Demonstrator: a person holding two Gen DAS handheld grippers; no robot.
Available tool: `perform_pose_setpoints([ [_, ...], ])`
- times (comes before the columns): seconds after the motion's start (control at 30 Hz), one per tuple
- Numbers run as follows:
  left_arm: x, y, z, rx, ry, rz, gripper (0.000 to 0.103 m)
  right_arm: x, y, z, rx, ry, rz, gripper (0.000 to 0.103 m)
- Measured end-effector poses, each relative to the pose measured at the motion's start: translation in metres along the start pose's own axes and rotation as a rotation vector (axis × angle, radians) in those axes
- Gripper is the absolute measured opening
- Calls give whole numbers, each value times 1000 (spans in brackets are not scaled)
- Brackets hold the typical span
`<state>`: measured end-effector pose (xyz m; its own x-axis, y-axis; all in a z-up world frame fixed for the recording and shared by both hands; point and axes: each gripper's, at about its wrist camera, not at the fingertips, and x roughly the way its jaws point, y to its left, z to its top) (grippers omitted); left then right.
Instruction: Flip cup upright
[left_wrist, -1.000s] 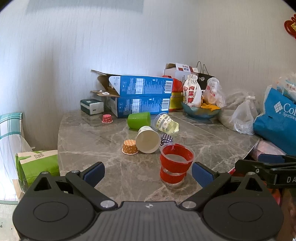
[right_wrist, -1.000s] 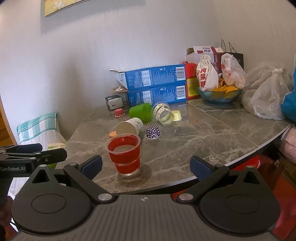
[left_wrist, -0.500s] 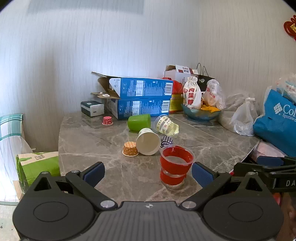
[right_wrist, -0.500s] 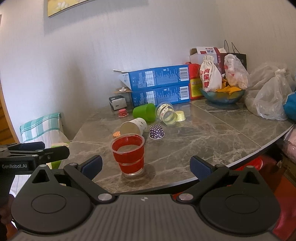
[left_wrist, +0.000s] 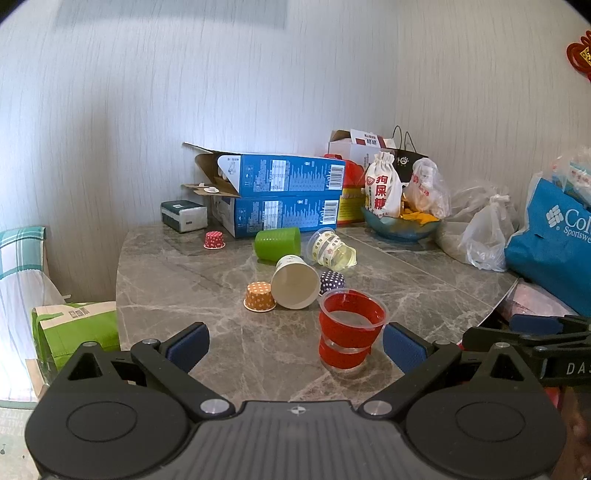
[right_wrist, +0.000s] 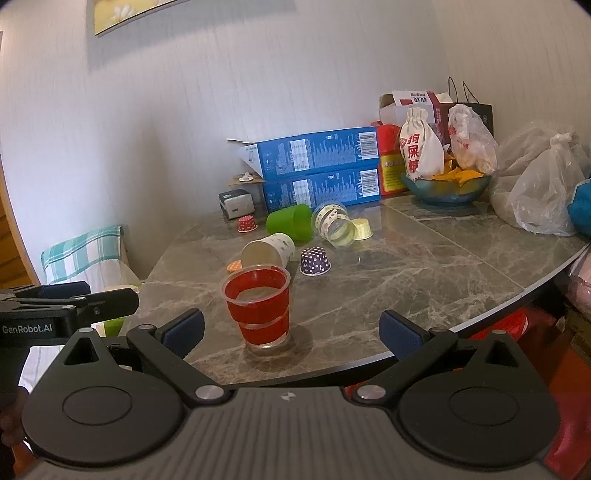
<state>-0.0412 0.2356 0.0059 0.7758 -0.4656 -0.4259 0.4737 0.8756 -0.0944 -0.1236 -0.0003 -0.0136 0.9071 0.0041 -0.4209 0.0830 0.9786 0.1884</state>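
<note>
While the red translucent plastic cup (left_wrist: 351, 330) stood upright near the marble table's (right_wrist: 424, 266) front edge, as before, the left gripper (left_wrist: 295, 345) and right gripper (right_wrist: 291, 332) had drawn back slightly, fingers spread wide, empty.

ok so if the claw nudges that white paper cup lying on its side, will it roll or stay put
The white paper cup lies on its side on the smooth marble table, so it would probably roll, curving because it tapers. It looks empty and thin-walled, so likely light and easily crushed. The small orange dotted cup close beside it might stop it.
</note>
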Motion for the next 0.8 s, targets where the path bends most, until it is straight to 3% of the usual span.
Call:
perform_pose_setpoints([
  [0.8,4,1,-4,-1,-8,21,101,6,2,-4,-4,19,20,102],
])
